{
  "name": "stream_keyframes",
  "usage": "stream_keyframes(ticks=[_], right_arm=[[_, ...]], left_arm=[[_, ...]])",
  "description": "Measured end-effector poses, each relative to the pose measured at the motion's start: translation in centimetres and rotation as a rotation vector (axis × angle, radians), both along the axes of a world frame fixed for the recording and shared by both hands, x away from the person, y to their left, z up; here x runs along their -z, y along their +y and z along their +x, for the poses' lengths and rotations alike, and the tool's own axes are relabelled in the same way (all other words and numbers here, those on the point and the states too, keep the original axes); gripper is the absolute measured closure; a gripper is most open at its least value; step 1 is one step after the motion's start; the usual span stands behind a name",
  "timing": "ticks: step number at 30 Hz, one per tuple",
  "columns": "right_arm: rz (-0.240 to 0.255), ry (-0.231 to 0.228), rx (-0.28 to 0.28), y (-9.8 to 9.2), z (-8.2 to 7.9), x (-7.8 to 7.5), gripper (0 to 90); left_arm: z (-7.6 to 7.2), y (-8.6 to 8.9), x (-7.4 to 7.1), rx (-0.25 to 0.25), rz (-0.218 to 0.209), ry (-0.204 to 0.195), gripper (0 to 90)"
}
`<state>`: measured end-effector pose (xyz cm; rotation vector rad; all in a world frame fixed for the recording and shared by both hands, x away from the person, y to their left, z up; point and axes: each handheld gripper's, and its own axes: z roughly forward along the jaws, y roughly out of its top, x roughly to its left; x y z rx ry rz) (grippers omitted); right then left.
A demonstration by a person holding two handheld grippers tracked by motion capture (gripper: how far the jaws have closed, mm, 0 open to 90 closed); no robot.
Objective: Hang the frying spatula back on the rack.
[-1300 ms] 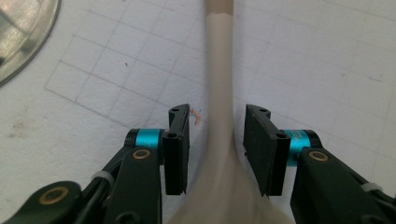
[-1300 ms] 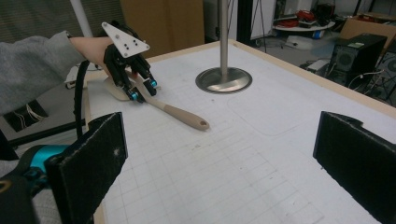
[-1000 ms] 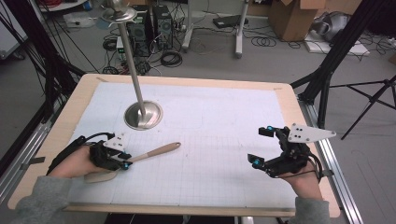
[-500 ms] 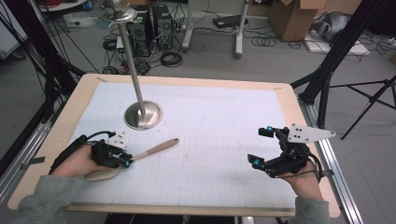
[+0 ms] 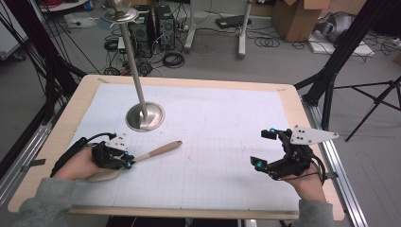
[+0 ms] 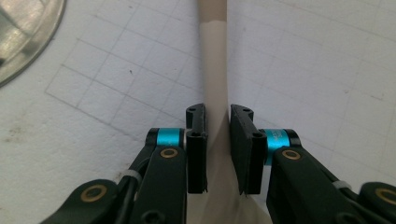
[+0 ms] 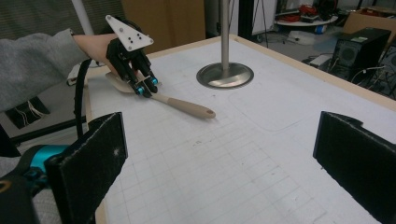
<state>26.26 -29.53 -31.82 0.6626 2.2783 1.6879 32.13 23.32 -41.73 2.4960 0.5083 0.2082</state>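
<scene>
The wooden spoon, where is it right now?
In the high view the pale wooden spoon lies at the table's near left, its neck between the left tongs, with the round metal stand base just beyond.

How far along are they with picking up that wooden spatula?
Early on. Done: the left gripper has just closed its jaws around the spatula, at the neck just above the blade. In hand: that grip; the spatula lies on the table mat. Left: lifting it. The right gripper waits open, apart.
</scene>
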Motion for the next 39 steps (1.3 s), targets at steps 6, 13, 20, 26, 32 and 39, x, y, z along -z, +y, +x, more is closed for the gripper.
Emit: stream_keyframes(ticks=[6, 13, 20, 26, 32, 39], right_arm=[[-0.003, -0.002, -0.002, 0.0, 0.1, 0.1, 1.8], [-0.003, 0.006, -0.005, 0.1, 0.1, 0.1, 1.8], [0.003, 0.006, -0.009, 0.2, 0.5, 0.1, 1.8], [0.005, 0.008, -0.018, 0.4, 0.8, 0.1, 1.8], [0.001, 0.006, -0.032, 0.9, 1.3, 0.2, 1.8], [0.007, 0.014, -0.052, 1.5, 1.9, 0.3, 1.8]], left_arm=[[0.0, 1.0, -0.4, -0.025, -0.043, -0.012, 76.5], [-0.1, 2.1, -1.2, -0.045, -0.116, -0.032, 76.5], [-0.3, 2.7, -1.5, -0.062, -0.144, -0.041, 76.5], [-0.6, 3.6, -1.9, -0.089, -0.182, -0.045, 76.5], [-0.9, 4.6, -2.4, -0.113, -0.215, -0.063, 76.5], [-1.5, 5.7, -2.8, -0.152, -0.232, -0.094, 76.5]])
